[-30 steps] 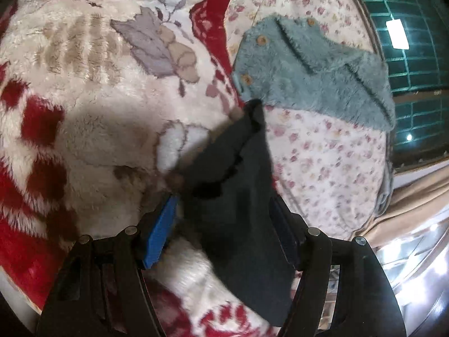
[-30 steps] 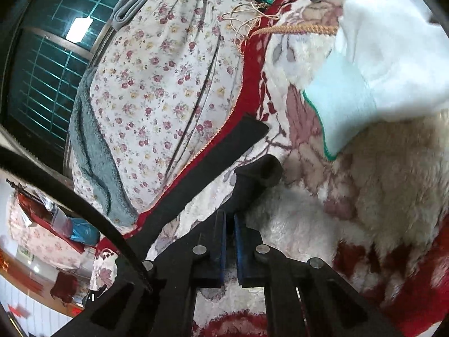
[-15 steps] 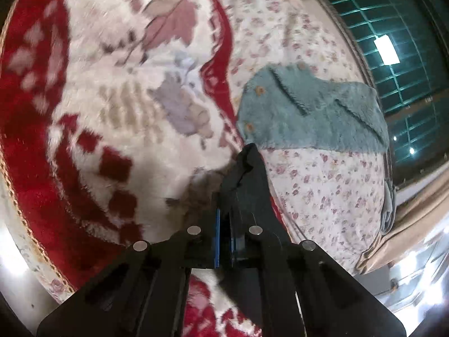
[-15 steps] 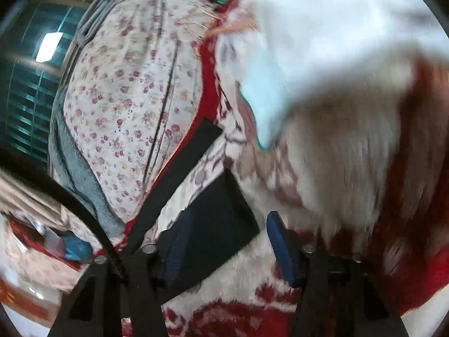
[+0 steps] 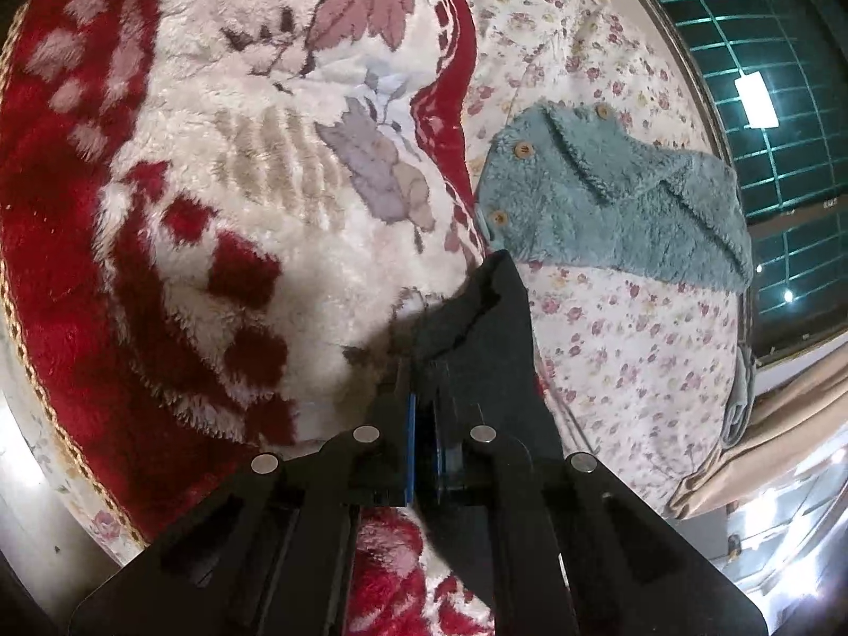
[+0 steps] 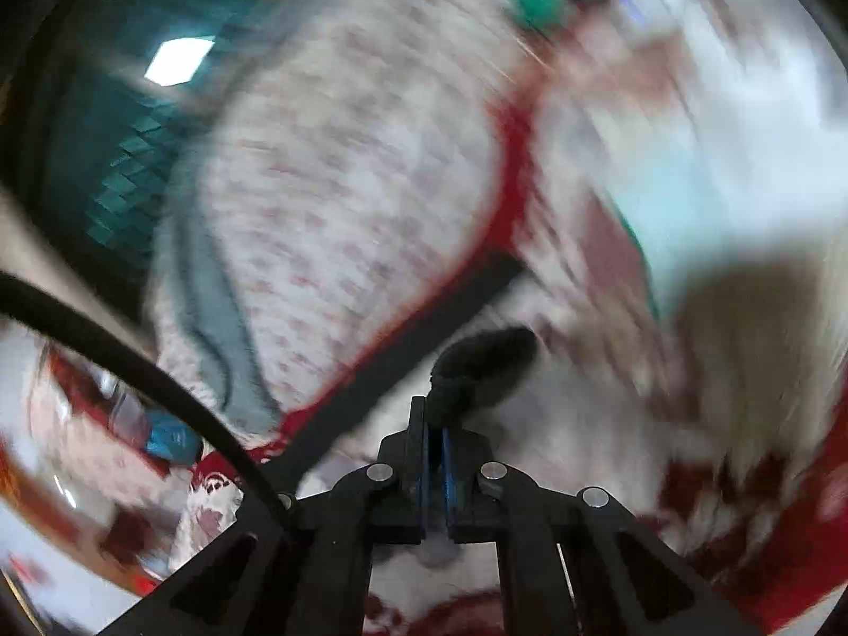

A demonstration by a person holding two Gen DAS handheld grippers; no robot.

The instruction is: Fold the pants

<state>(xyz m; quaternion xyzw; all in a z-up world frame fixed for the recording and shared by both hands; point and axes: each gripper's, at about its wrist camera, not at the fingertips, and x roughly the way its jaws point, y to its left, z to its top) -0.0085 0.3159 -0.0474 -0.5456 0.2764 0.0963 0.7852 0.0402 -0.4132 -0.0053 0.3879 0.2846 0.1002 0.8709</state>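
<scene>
The dark pants [image 5: 479, 339] lie on the plush red-and-cream blanket [image 5: 222, 196] covering the bed, right along the blanket's red border, and I have them pinched at two places. My left gripper [image 5: 424, 403] is closed tight on a bunched fold of the fabric, which rises in a peak just past my blue pads and drapes down my right-hand side over the gripper frame. My right gripper [image 6: 434, 424] has just snapped closed again, and it now clamps a rolled end of the pants [image 6: 485, 358] that sticks out beyond its tips. From there a long dark strip of the garment runs across the blanket edge. That view is heavily blurred, so finer detail is lost.

Beyond the border lies a floral sheet [image 5: 625, 350], and on it a fuzzy teal cardigan [image 5: 609, 201] with wooden buttons, spread flat and well apart from the pants. Behind it stands a dark window [image 5: 768, 122] with a grid.
</scene>
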